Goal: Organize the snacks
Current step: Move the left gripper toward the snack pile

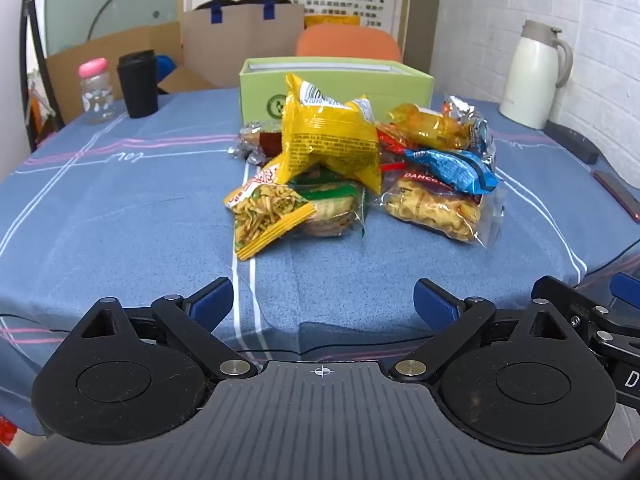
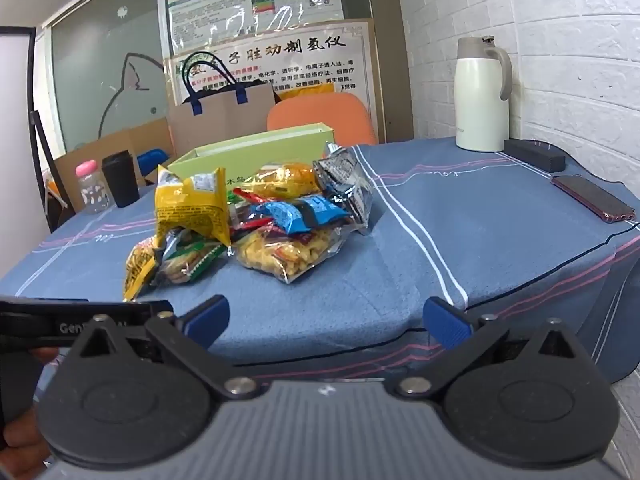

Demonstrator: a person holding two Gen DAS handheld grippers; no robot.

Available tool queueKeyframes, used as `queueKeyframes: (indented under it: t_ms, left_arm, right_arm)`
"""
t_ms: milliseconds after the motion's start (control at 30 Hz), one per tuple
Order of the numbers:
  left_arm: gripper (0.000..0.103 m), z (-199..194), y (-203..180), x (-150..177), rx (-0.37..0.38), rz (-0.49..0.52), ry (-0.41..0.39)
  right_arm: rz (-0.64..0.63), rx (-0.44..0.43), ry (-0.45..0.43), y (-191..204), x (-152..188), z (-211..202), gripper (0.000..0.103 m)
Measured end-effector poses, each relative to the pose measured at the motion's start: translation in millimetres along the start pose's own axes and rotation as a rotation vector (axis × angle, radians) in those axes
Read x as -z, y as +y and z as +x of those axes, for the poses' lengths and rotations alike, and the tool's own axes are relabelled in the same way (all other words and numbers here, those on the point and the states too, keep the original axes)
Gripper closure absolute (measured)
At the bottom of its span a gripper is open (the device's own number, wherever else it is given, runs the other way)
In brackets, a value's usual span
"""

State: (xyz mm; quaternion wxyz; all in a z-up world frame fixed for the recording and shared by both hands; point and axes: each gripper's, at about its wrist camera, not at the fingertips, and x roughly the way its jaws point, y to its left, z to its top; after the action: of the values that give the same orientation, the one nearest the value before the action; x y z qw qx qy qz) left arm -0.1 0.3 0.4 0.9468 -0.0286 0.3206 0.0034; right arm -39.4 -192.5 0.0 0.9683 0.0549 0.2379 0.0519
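Both tongs (image 1: 323, 300) (image 2: 326, 318) gape empty; only right view shows phone (image 2: 592, 198).

Both views are bright and evenly lit, with soft shadows under the snacks (image 1: 360, 168). Glare glints on the foil wrappers and the glossy poster (image 2: 256, 4). Fisheye bending curves the bench (image 1: 120, 208) edge and walls; corners darken. The right view is slightly softer.

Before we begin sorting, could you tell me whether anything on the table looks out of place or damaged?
Only the snacks: they lie in a loose heap on the blue tablecloth in front of the green box, not in it. No packet looks torn or spilled.
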Motion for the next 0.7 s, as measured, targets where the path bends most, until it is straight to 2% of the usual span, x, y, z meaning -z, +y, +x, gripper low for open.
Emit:
queueKeyframes:
  t_ms: [267,300,700]
  left_arm:
    - [0.017,0.9,-7.8,10.1,-0.015,0.012,-0.018]
    - [0.016,0.3,-3.9,2.6,-0.001,0.003,-0.004]
    - [0.015,2.2,-1.7,4.4,0.024,0.001,0.014]
  right_arm:
    - [0.004,0.006,-0.014,-1.8,-1.7,-3.3,0.001]
    - [0.006,0.007,-0.009,2.1,0.8,-2.8,0.0]
    - [-0.011,0.004,0.013,0.9,1.7,4.3,0.001]
